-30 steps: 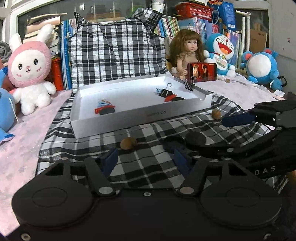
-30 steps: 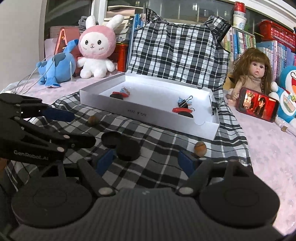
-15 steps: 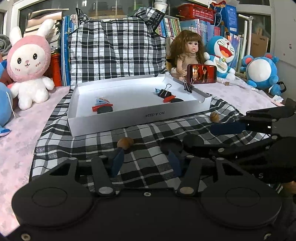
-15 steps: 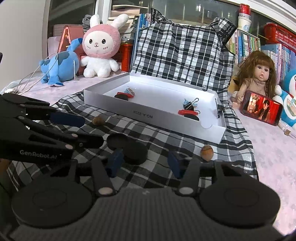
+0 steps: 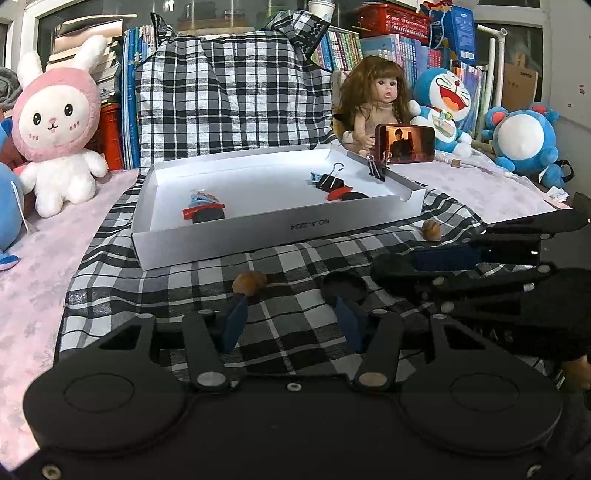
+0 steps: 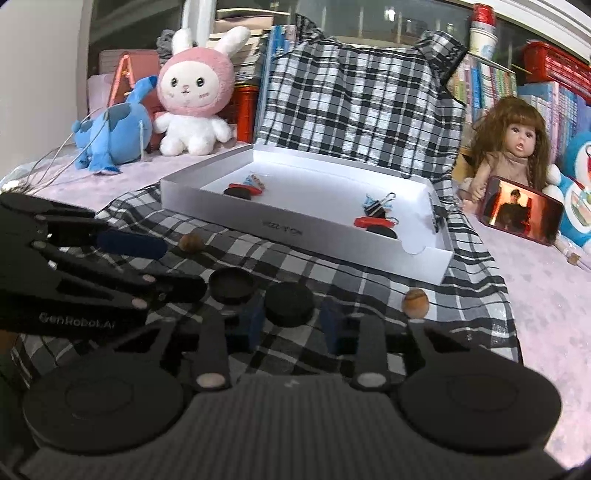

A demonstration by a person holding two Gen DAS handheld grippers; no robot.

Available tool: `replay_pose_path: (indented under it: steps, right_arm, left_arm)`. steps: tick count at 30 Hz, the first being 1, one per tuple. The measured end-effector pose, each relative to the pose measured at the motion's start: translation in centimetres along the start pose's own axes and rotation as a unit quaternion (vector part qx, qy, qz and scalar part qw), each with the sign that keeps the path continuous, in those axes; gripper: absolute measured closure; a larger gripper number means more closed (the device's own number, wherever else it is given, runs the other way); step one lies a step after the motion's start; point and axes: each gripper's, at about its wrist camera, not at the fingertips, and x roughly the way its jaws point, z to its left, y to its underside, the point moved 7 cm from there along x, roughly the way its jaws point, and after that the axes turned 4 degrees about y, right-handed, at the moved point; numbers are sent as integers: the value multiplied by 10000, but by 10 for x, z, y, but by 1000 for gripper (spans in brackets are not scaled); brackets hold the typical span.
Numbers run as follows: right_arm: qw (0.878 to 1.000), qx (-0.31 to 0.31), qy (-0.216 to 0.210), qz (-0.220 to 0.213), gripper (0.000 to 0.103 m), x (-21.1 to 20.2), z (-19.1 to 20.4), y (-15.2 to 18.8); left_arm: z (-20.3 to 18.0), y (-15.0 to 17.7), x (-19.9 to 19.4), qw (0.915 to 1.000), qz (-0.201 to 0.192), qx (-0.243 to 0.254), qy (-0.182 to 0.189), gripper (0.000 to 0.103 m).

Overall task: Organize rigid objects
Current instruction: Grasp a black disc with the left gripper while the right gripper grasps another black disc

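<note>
rear: dark window (image 5: 92,26) above packed bookshelves (image 5: 388,48); plush toys (image 5: 55,118) line the pink-covered surface's (image 5: 33,266) back edge.

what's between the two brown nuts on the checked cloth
Two black discs between the nuts on the cloth, clearest in the right wrist view.

White box (image 5: 303,225) reads, seemingly, "NO.A-2224"; left gripper (image 6: 75,320) "GenRobot.AI".

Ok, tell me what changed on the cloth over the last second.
The right gripper has just been closing around the solid black disc; whether its pads already press on it I cannot tell. The left gripper narrowed a little, nothing between its fingers. The hollow disc, both nuts and white box stayed put.
</note>
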Motion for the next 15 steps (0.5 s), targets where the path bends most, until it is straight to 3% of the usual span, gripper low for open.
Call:
replay_pose_path:
  steps: [15]
  right_arm:
    - [9987,337,373,33,68,-6,-26,9]
  left_arm:
    - [-22,-2,12,9999,-86,-37,47,54]
